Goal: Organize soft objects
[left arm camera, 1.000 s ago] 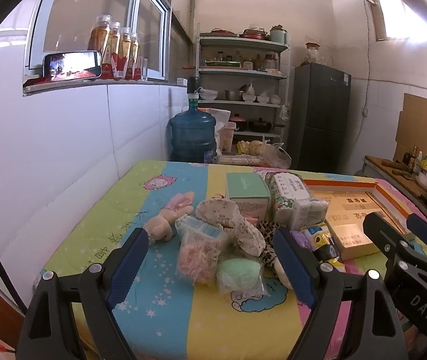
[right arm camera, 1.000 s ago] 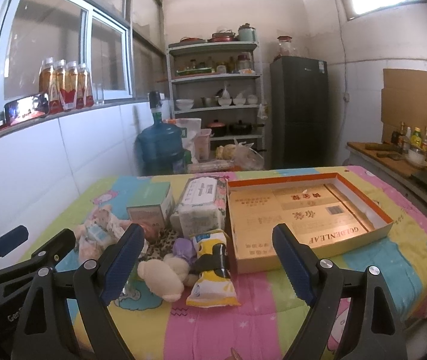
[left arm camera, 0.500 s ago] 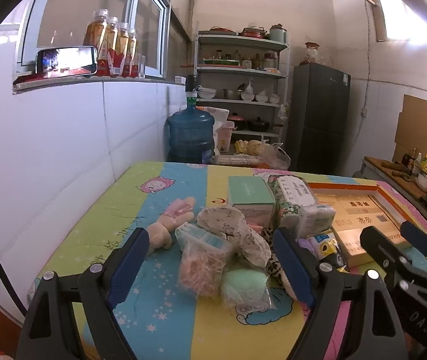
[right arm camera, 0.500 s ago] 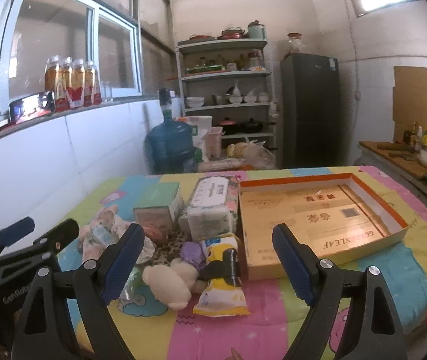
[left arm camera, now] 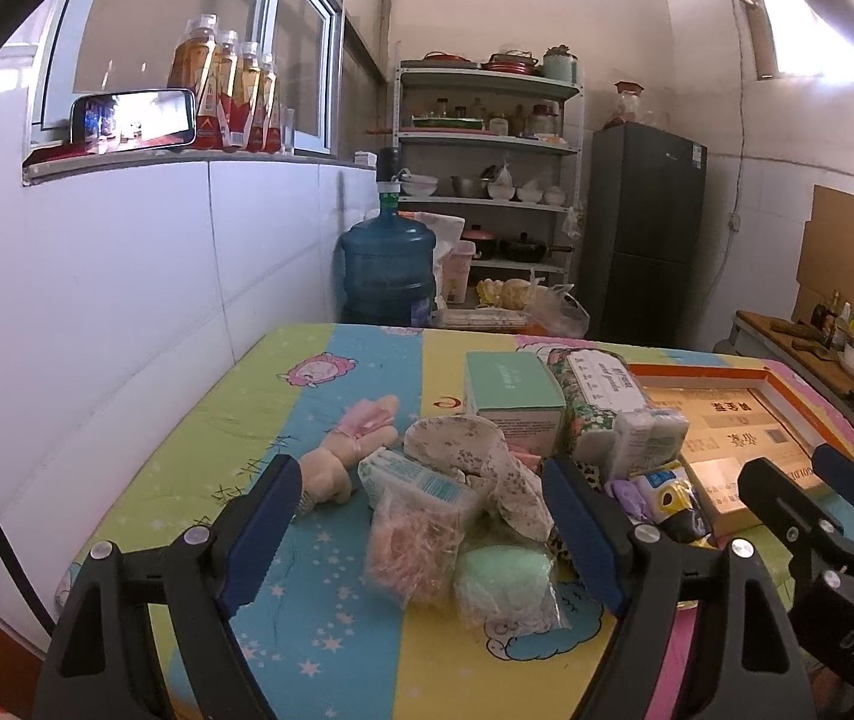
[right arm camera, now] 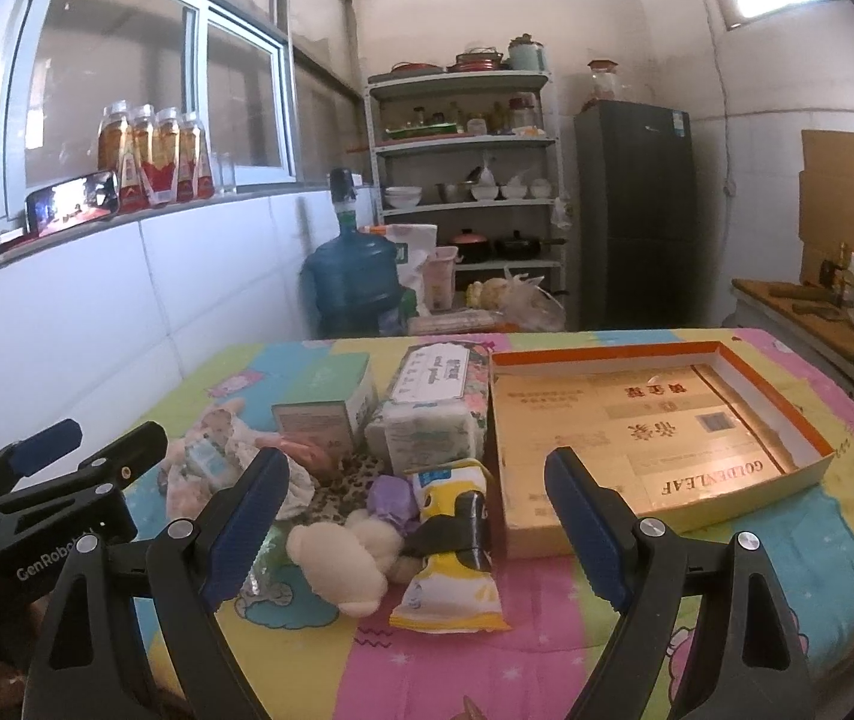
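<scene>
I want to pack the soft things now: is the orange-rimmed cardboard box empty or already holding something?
Empty. In the right wrist view the cardboard box shows only its bare printed floor; the soft things lie on the table beside it.

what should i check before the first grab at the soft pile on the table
1. Left gripper jaws open and empty: ok.
2. Right gripper jaws open and empty: ok.
3. Shallow orange-rimmed cardboard box has nothing loose in it: ok.
4. Yellow, black and white snack packet lies at the near edge of the pile, uncovered on top: ok.
5. Clear plastic bag of pale green sponge free of its neighbours: not ok, it leans on the clear bag of pink shreds.
6. Cream plush toy loose from the pile: cannot tell.
</scene>
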Available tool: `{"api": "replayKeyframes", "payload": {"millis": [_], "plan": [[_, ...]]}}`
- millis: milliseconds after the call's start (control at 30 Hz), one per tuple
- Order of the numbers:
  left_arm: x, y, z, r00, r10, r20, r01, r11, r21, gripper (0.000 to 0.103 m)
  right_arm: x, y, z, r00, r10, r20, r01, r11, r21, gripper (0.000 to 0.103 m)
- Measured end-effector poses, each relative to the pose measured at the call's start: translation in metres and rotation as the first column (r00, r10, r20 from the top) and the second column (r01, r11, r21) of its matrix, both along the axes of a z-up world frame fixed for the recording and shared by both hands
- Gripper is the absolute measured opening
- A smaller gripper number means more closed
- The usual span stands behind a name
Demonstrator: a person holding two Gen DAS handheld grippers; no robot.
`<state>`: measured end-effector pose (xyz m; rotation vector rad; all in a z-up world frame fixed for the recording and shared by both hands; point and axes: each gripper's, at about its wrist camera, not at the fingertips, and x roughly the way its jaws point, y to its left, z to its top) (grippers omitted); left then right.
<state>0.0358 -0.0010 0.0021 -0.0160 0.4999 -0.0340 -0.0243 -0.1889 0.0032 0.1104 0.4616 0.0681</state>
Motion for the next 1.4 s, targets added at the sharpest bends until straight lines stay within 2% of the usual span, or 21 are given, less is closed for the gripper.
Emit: {"api": "replayKeyframes", "payload": {"millis": [767,1067,1300,1400], "plan": [[0.009,-0.002,-0.008,1.0,-0.021,-0.022,0.021,1.0,0.0,0.083,0.002,-0.006,-0.015,0.998,0.044,-0.041,-0.043,0.999,0.024,0.088],[0.011,0.003,-0.018,0.997,-0.06,-0.042,0.06,0.998,0.005,0.083,0.002,-0.004,-0.032,0.996,0.033,-0.084,-0.029,0.998,0.048,0.088],[0.016,0.0,-0.019,0.994,-0.096,-0.048,0.097,0.995,0.019,0.083,0.008,-0.005,-0.033,0.997,0.015,-0.075,-0.01,0.998,0.065,0.088],[0.016,0.003,-0.017,0.993,-0.108,-0.045,0.108,0.994,0.001,0.083,0.012,-0.003,-0.03,0.997,0.013,-0.072,-0.008,0.998,0.062,0.088]]}}
